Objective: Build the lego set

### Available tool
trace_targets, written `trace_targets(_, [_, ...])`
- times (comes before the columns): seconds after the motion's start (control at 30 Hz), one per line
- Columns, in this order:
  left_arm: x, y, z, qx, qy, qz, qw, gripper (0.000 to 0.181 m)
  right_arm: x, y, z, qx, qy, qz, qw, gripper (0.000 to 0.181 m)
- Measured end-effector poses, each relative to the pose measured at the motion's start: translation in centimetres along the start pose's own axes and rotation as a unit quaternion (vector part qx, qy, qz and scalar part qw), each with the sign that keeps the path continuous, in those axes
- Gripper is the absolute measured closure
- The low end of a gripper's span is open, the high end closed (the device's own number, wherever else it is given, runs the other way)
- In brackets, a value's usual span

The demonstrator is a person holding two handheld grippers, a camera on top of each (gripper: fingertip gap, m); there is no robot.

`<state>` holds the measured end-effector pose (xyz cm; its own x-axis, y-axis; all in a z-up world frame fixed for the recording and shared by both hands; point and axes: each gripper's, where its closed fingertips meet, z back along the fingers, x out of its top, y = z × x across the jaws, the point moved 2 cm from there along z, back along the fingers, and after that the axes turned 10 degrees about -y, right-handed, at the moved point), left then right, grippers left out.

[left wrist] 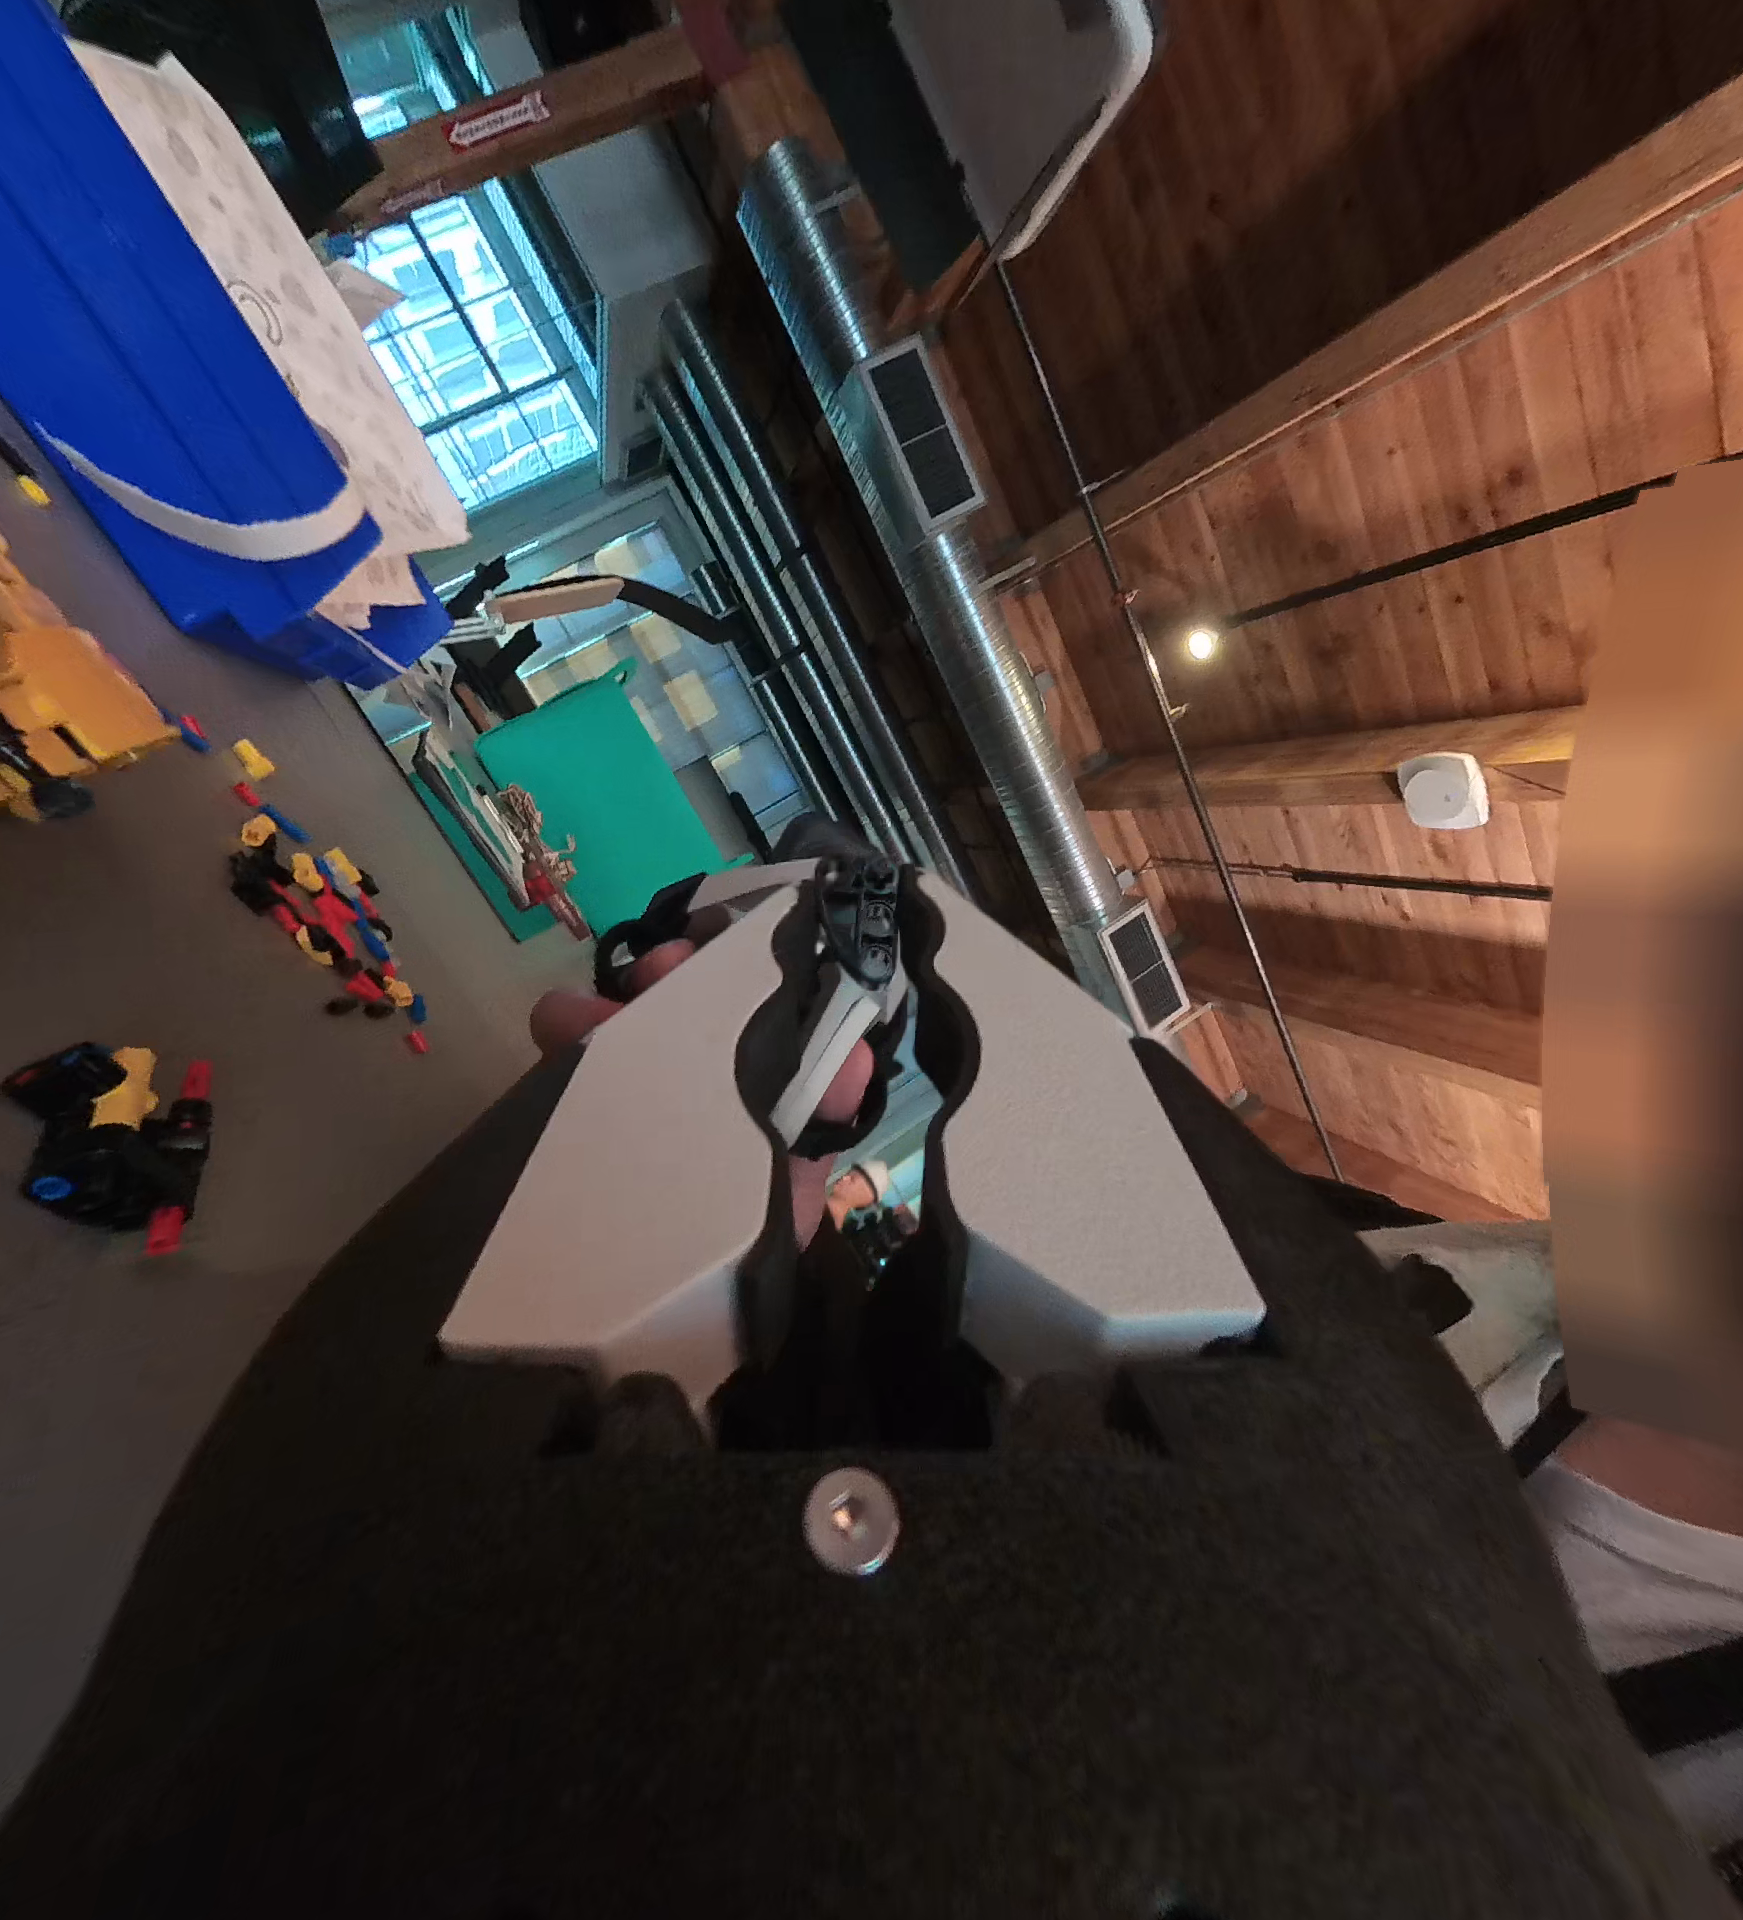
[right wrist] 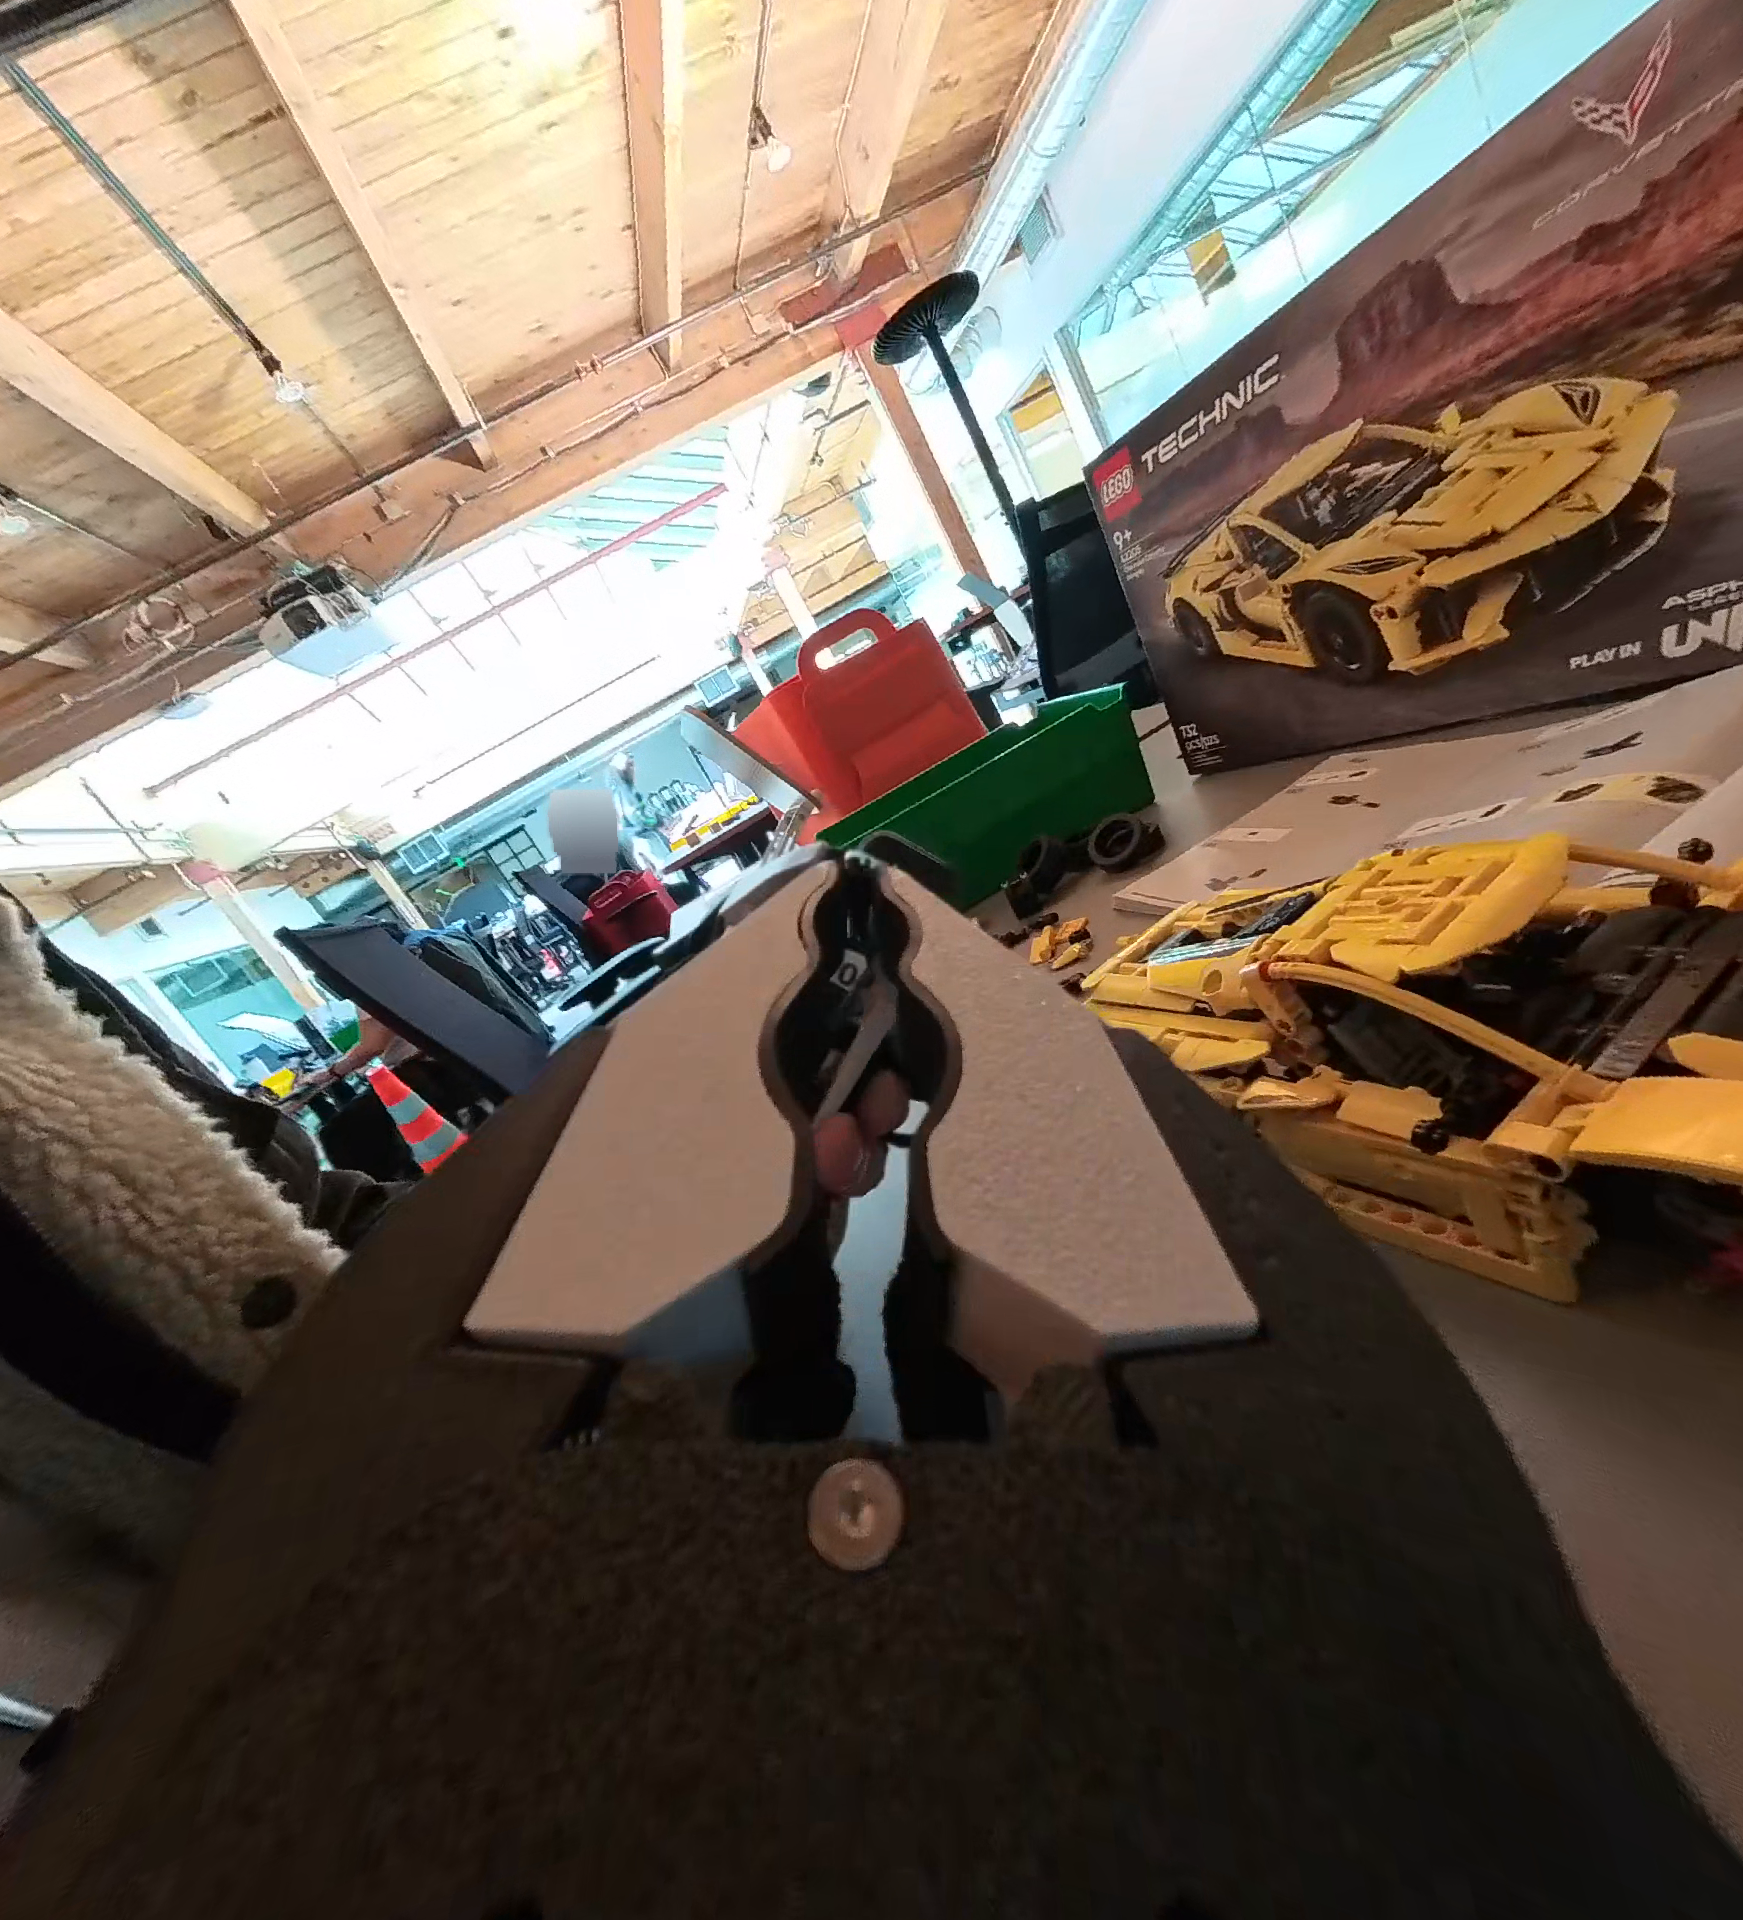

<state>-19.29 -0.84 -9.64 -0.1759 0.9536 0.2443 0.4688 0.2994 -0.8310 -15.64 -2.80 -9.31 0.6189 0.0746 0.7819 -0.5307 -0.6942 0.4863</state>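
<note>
Both raised off the table, tip to tip: left gripper (left wrist: 859, 883) pinching a small black part (left wrist: 865, 920) at frame centre, right gripper (right wrist: 859, 860) pressed together on what looks like the same part (right wrist: 851, 935), seen edge-on. Long axis running roughly along both finger lines, so joining probably needs a straight push, tips toward each other. Yellow car (right wrist: 1469, 1049) on the table at right of the right view, loose pieces (left wrist: 327, 914) at left of the left view, well apart from both tips.
</note>
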Motion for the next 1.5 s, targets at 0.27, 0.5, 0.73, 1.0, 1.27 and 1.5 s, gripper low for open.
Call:
trace_targets(0.27, [1.0, 0.2, 0.4, 0.034, -0.006, -0.099, 0.995, 0.166, -0.6, 0.0, 0.1, 0.003, 0.022, -0.006, 1.0, 0.177])
trace_targets(0.5, [0.5, 0.4, 0.2, 0.039, 0.004, -0.106, 0.994, 0.166, -0.9, -0.1, -0.1, -0.008, 0.028, 0.011, 1.0, 0.179])
trace_targets(0.73, [0.4, 0.2, 0.2, 0.042, 0.009, -0.127, 0.991, 0.167, -0.9, -0.1, -0.1, 0.0, 0.027, -0.002, 1.0, 0.179])
trace_targets(1.0, [-0.5, -0.1, -0.2, 0.05, 0.036, -0.182, 0.981, 0.167, -1.3, 0.2, -0.1, 0.003, 0.046, -0.003, 0.999, 0.179])
trace_targets(1.27, [0.4, -0.3, 0.3, 0.051, 0.018, -0.185, 0.981, 0.167, -0.1, -0.1, 0.2, 0.004, 0.014, -0.007, 1.0, 0.178])
trace_targets(1.5, [-1.0, 0.8, -0.3, 0.056, 0.037, -0.126, 0.99, 0.167, 0.5, 0.3, 0.0, 0.007, -0.009, 0.057, 0.998, 0.178])
